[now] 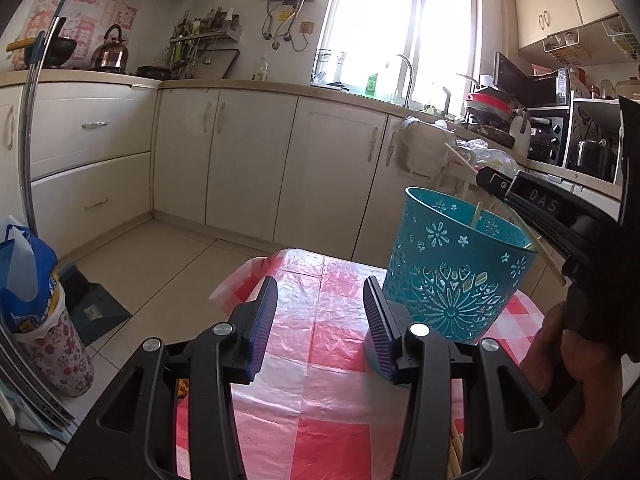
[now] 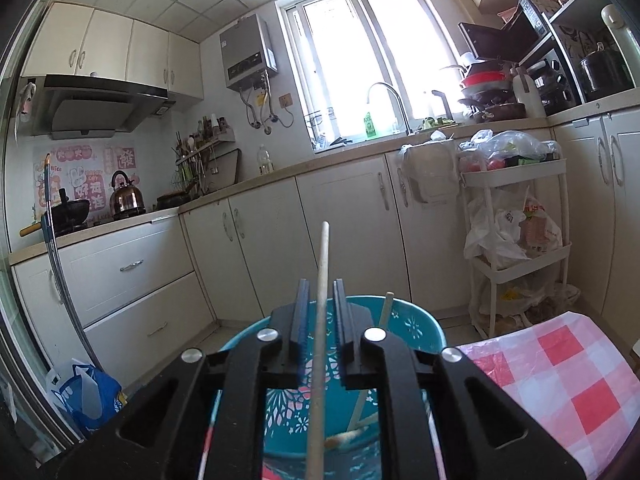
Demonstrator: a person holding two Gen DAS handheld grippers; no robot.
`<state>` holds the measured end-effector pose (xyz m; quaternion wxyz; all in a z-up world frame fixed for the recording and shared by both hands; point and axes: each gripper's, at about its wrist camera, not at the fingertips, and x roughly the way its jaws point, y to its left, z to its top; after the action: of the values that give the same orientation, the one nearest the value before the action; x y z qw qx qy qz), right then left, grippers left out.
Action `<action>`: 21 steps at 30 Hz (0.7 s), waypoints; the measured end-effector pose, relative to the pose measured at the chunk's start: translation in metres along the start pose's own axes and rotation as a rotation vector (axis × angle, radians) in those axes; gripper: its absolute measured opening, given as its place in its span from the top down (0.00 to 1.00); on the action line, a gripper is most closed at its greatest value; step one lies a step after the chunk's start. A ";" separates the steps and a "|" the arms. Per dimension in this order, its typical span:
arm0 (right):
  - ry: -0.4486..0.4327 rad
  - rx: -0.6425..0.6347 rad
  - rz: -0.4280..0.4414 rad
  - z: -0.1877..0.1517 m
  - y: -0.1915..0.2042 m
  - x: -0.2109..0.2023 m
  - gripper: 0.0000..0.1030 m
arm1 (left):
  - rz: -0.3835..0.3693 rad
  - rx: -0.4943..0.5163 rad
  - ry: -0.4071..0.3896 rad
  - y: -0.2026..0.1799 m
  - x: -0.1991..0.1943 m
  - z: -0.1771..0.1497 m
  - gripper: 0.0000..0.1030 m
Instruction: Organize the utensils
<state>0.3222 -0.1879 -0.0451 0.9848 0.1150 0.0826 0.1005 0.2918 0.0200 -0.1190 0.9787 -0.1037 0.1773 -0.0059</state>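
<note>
Right gripper point(image 2: 320, 300) over teal basket point(image 2: 416, 320); chopstick point(image 2: 323, 264) runs lengthwise between narrow jaws, pads apparently clear of it. Left gripper point(image 1: 322, 312) half open, empty, beside the basket; right nearer.

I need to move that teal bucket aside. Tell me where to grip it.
Grip the teal bucket at its rim, on the near left side, coming from above. The wall is too wide to span, and that side keeps clear of the sticks and the right tool.
</note>
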 end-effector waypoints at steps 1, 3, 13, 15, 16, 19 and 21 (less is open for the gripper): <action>-0.001 0.005 -0.001 0.000 -0.001 -0.004 0.79 | 0.001 0.001 0.000 0.000 0.000 0.000 0.59; 0.000 0.014 0.001 0.000 -0.003 -0.013 0.79 | 0.004 0.006 -0.002 -0.002 0.000 0.000 0.58; -0.001 0.047 -0.008 0.008 -0.011 -0.072 0.70 | 0.022 0.032 -0.006 -0.007 0.000 -0.001 0.51; 0.015 0.055 -0.020 0.007 -0.015 -0.084 0.67 | 0.027 0.032 -0.007 -0.007 0.000 -0.001 0.50; 0.023 0.059 -0.024 0.006 -0.017 -0.088 0.65 | 0.029 0.031 -0.007 -0.007 -0.001 -0.001 0.50; 0.059 0.062 -0.044 0.002 -0.023 -0.097 0.64 | 0.035 0.030 0.003 -0.007 -0.001 -0.002 0.50; 0.089 0.080 -0.049 0.002 -0.030 -0.097 0.64 | 0.034 0.030 0.007 -0.007 -0.004 -0.003 0.49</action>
<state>0.2340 -0.2375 -0.0374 0.9769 0.1474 0.1333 0.0781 0.2876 0.0131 -0.1189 0.9794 -0.0861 0.1823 0.0077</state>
